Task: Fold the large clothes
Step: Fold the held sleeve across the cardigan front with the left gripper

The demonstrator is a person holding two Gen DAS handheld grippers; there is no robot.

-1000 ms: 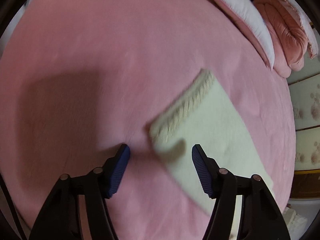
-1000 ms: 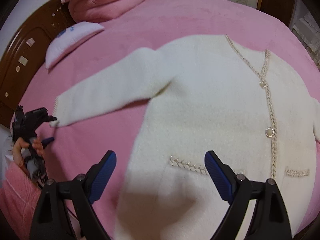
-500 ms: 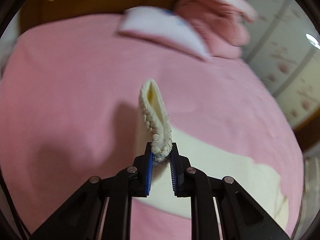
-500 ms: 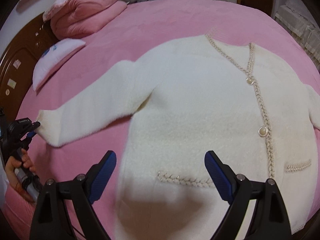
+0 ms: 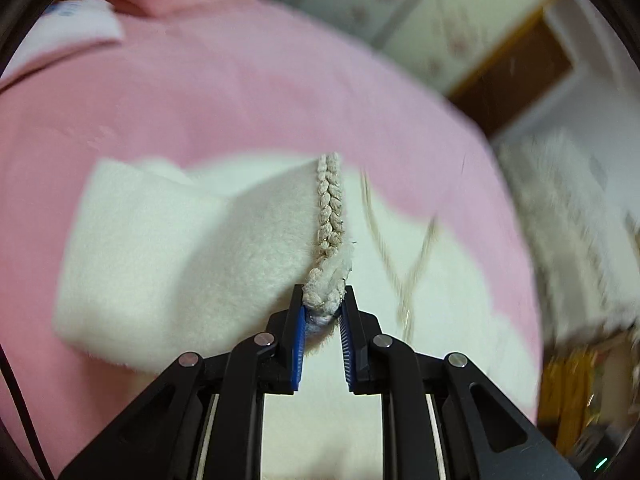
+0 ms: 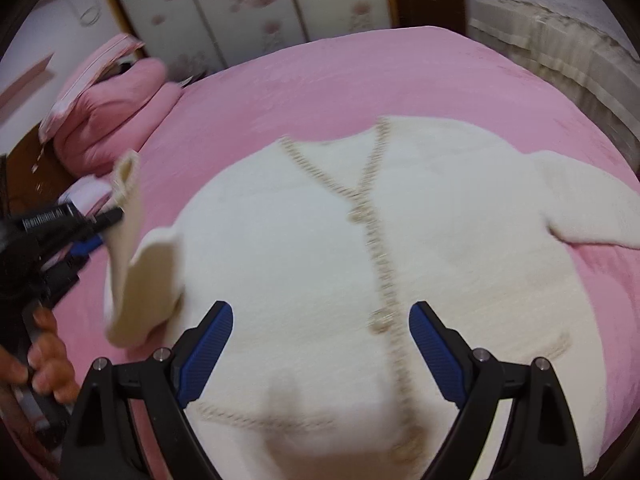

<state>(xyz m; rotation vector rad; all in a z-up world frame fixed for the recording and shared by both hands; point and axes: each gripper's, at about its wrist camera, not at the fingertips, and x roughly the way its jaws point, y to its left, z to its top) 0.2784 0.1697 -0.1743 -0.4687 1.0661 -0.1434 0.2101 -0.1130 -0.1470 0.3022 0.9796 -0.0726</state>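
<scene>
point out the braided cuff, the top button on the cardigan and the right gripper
braided cuff (image 5: 330,216): left wrist view, on the braid above the closed fingers.
top button (image 6: 359,213): right wrist view, on the blurred button below the V-neck.
right gripper (image 6: 321,354): right wrist view, midway between its open blue fingertips.

I see a pink bedspread (image 6: 320,80) covering the bed. A folded pink quilt (image 6: 116,116) sits by floral wardrobe doors (image 6: 248,4).

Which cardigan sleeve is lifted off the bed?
The sleeve pinched at its braided cuff by the left hand-held gripper; the other sleeve lies flat.
</scene>
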